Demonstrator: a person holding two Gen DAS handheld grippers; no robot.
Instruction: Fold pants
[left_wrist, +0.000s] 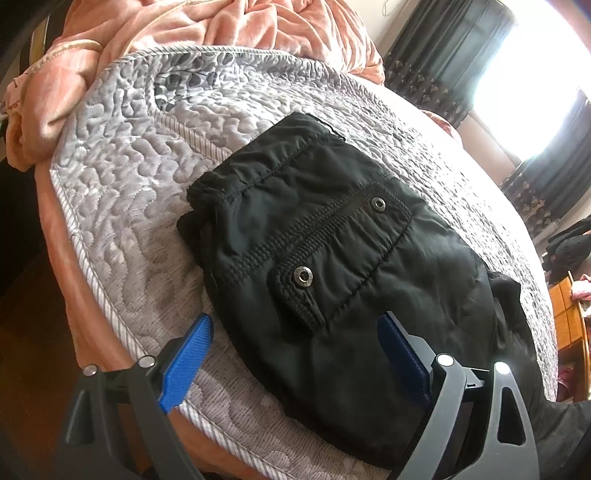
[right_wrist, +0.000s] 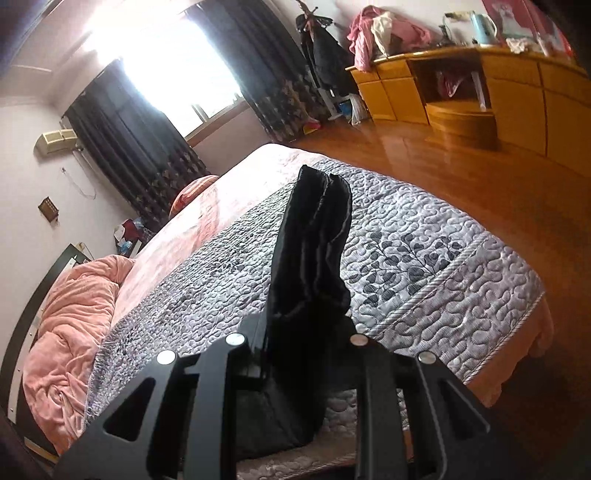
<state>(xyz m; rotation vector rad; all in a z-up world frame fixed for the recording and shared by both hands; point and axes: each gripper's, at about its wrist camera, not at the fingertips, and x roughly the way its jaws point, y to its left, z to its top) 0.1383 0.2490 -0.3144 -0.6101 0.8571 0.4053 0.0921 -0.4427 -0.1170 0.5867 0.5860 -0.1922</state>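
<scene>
Black pants (left_wrist: 332, 258) lie on the grey quilted bedspread (left_wrist: 122, 177), waistband and a snap-button pocket flap facing up. My left gripper (left_wrist: 295, 354) is open, its blue fingers (left_wrist: 184, 365) spread on either side of the pants' near part, just above the cloth. In the right wrist view the pants (right_wrist: 314, 243) stretch away across the bed as a long black strip. My right gripper (right_wrist: 299, 347) is shut on the near end of the pants and lifts it off the bedspread (right_wrist: 424, 258); its fingertips are hidden by the cloth.
A pink blanket (left_wrist: 184, 33) is bunched at the head of the bed, also shown in the right wrist view (right_wrist: 74, 325). The bed edge (left_wrist: 92, 295) is close on the left. Wood floor (right_wrist: 480, 166), yellow cabinets (right_wrist: 517, 99) and dark curtains (right_wrist: 140, 140) surround the bed.
</scene>
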